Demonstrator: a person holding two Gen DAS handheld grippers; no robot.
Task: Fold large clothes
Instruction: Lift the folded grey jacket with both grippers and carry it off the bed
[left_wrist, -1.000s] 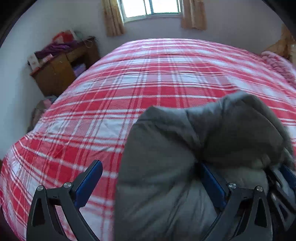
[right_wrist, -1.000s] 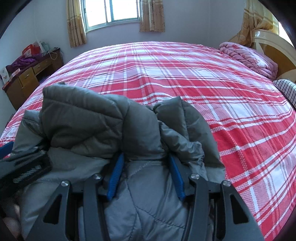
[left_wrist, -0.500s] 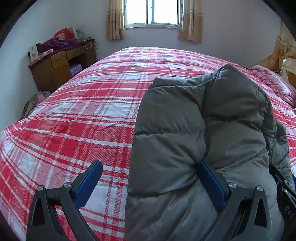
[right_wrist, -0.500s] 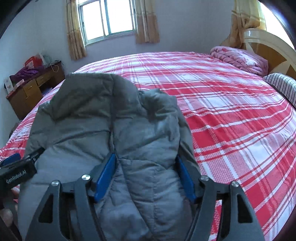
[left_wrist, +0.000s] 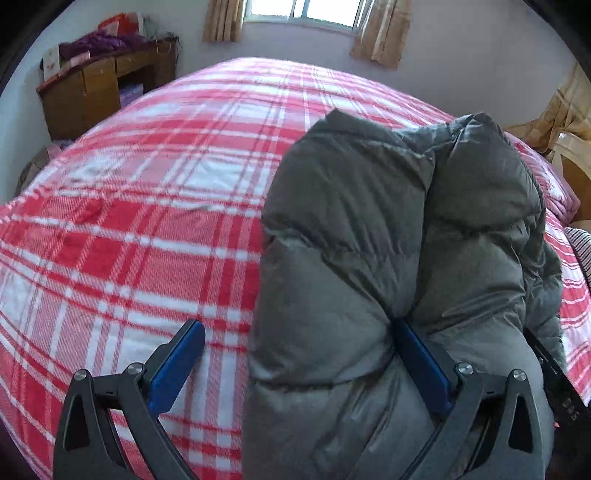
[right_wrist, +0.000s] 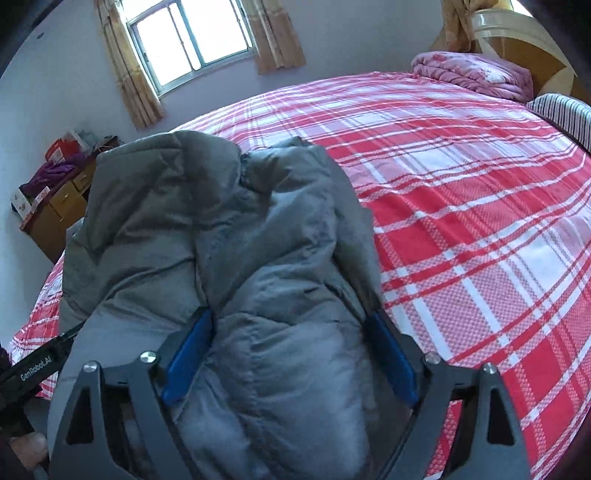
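While both lift it for folding, the right hand-held gripper (right_wrist: 291, 358) clamps the grey jacket (right_wrist: 229, 236); the left hand-held gripper (left_wrist: 299, 365) gapes, one finger tucked under.

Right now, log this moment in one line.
left gripper: open, jacket between fingers | right gripper: holding grey puffer jacket | over red plaid bedspread

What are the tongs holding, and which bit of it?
The grey puffy jacket, bunched between both tongs' fingers; which part of it cannot be told.
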